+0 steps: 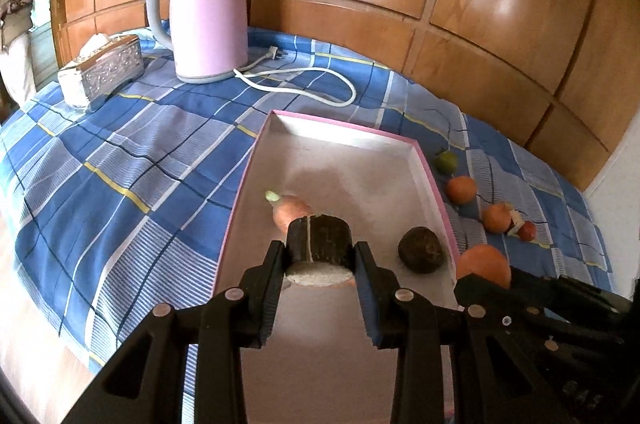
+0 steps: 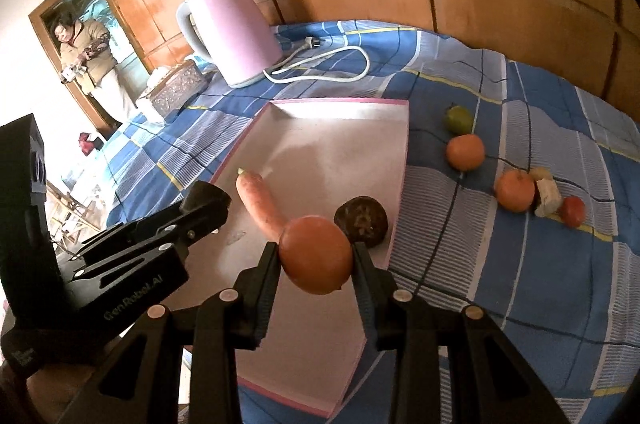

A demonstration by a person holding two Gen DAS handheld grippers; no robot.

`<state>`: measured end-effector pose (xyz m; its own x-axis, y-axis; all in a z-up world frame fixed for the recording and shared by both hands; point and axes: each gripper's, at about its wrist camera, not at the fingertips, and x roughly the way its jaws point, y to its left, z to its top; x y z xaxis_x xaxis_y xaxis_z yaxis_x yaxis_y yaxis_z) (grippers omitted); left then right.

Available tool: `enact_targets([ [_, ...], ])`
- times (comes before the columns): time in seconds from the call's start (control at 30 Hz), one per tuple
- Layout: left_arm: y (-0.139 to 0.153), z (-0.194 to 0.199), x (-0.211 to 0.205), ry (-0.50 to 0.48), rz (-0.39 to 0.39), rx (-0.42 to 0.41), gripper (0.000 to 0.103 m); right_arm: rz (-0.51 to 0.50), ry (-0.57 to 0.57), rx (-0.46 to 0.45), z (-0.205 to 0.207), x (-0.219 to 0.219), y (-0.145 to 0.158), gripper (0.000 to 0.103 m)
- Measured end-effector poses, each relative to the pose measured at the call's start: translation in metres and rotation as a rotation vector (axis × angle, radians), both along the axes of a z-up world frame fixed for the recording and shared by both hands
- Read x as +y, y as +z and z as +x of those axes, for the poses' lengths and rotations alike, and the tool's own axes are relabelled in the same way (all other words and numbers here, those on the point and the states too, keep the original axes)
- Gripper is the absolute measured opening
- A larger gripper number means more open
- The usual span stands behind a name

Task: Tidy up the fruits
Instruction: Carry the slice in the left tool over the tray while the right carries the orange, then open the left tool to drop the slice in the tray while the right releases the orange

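- My left gripper [image 1: 320, 256] is clenched on a dark cut chunk [image 1: 320, 244]; my right gripper [image 2: 316, 256] grasps an orange [image 2: 316, 254], both over the pink tray's [image 2: 400, 160] near end.
- Already in the tray: carrot [image 2: 258, 202], dark round fruit [image 2: 362, 220].
- Left on the cloth beside the tray's right edge: green fruit [image 2: 458, 118], two oranges [image 2: 465, 151], a pale piece [image 2: 548, 196], a small red fruit [image 2: 573, 210].

right gripper [image 2: 316, 256] is clamped on an orange [image 2: 316, 256], held over the near part of the pink tray [image 2: 336, 128]. a carrot [image 2: 258, 202] and a dark round fruit [image 2: 362, 220] lie in the tray. out on the blue checked cloth [image 2: 520, 284]: a green fruit [image 2: 458, 119], two more oranges, something small and red. pink kettle [image 2: 232, 32] at the back.
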<state>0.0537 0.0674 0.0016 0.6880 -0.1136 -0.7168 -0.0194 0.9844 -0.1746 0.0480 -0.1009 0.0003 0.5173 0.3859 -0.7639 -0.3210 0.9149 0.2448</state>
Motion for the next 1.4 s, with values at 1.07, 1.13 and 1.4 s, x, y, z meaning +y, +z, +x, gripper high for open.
enact_targets([
  [1.07, 0.004, -0.007, 0.016, 0.07, 0.035, -0.033, 0.053, -0.015, 0.018, -0.018, -0.001, 0.021, -0.003, 0.037],
  [1.13, 0.004, -0.007, 0.017, 0.07, 0.034, -0.033, 0.054, -0.013, 0.018, -0.027, -0.003, 0.021, -0.002, 0.039],
  [1.4, 0.005, -0.011, 0.011, 0.055, 0.035, -0.038, 0.059, -0.013, -0.026, -0.037, -0.005, 0.012, 0.0, 0.041],
])
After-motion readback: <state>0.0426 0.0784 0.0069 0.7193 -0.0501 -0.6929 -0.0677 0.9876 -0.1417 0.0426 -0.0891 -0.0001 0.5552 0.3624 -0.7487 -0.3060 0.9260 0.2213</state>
